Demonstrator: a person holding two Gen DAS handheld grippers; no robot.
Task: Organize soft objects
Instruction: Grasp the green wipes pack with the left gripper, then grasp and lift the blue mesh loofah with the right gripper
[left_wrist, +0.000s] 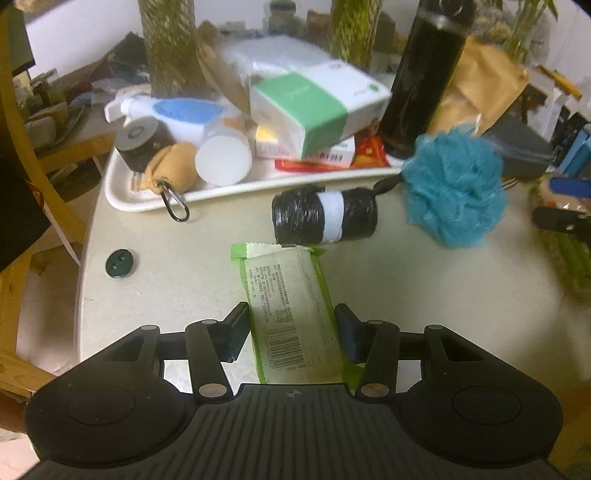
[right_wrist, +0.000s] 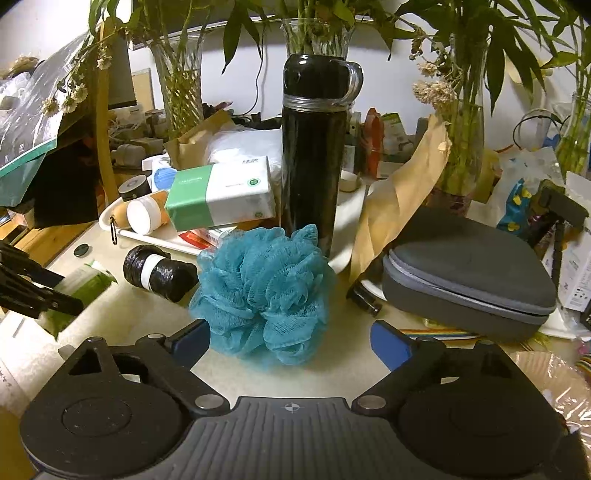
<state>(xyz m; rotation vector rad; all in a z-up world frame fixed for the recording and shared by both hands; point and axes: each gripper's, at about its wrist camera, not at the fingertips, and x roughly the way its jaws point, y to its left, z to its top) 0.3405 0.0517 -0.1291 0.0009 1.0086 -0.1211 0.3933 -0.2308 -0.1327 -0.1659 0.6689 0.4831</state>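
A green and white tissue pack (left_wrist: 291, 306) lies on the table between the fingers of my left gripper (left_wrist: 291, 332), which touch its sides. A blue bath pouf (left_wrist: 454, 184) sits to the right of a black roll with a white band (left_wrist: 325, 216). In the right wrist view the pouf (right_wrist: 264, 291) lies between the wide-open fingers of my right gripper (right_wrist: 291, 341), not gripped. The roll (right_wrist: 159, 273) lies left of it, and the left gripper with the pack (right_wrist: 74, 291) is at the far left.
A white tray (left_wrist: 147, 203) holds a tissue box (left_wrist: 314, 107), bottles and a tan pouch. A tall black flask (right_wrist: 314, 147) stands behind the pouf. A grey zip case (right_wrist: 469, 273) lies at the right. Vases and paper bags crowd the back.
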